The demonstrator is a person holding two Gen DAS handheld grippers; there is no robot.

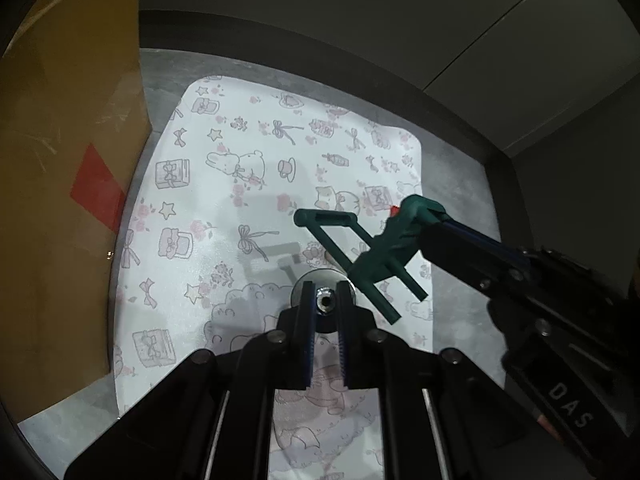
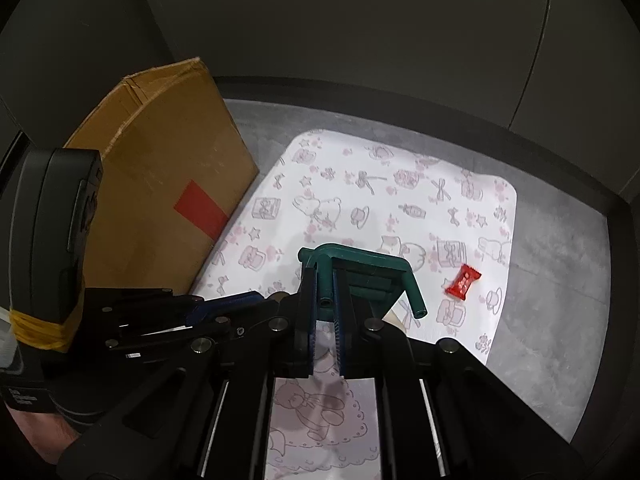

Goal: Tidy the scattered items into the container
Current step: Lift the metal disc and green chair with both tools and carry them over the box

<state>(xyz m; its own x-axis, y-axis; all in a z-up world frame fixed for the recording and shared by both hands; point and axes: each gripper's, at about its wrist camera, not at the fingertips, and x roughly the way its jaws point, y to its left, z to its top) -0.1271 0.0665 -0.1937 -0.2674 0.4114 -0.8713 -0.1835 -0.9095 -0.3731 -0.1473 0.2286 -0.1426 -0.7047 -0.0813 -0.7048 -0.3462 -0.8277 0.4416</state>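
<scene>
Right gripper (image 2: 325,300) jaws clamp a green toy chair (image 2: 360,276) leg.

Overhead light falls brightly on the patterned mat (image 1: 248,184), leaving the walls beyond dim and grey. Soft shadows lie on the mat beneath the tools. Fisheye distortion bends and darkens every edge; the near foreground blurs slightly.

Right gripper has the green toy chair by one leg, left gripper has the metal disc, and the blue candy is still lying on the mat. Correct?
Not quite: the candy is red, as the right wrist view shows. The rest holds: the right gripper grips the green toy chair by a leg, the left gripper holds the metal disc, and the candy lies on the mat.
</scene>
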